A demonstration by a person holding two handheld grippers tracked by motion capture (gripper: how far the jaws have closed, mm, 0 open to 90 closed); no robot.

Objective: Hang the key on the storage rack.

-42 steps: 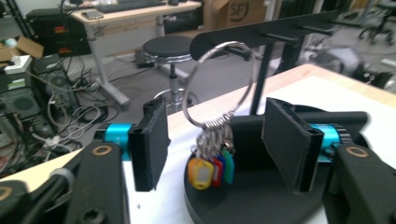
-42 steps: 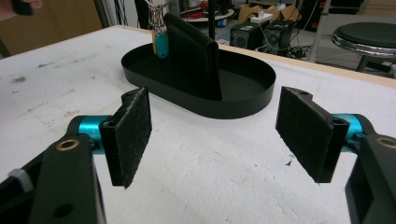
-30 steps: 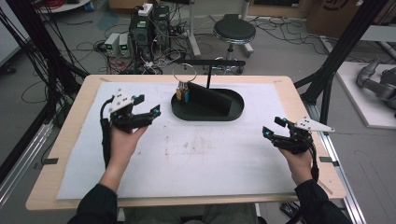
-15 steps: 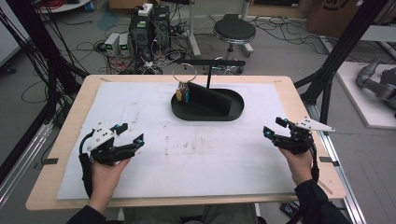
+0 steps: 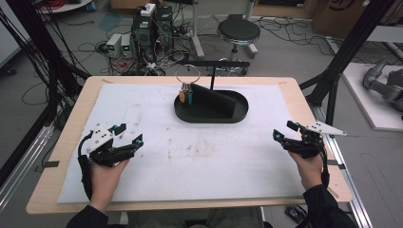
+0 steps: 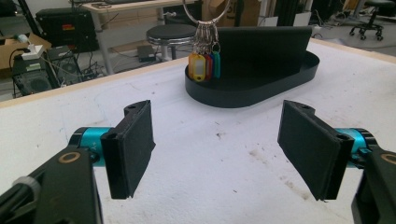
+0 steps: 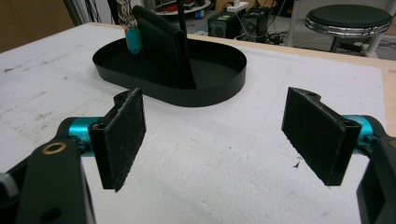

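One gripper, left gripper (image 5: 128,134), moved nearer (lower-left); right gripper (image 5: 284,131) widened.

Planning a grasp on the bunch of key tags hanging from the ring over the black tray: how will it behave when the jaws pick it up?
The key tags hang loose from a thin metal ring, so they would probably swing and splay. They look like small plastic, likely light. The smooth ring may slip between the pads.
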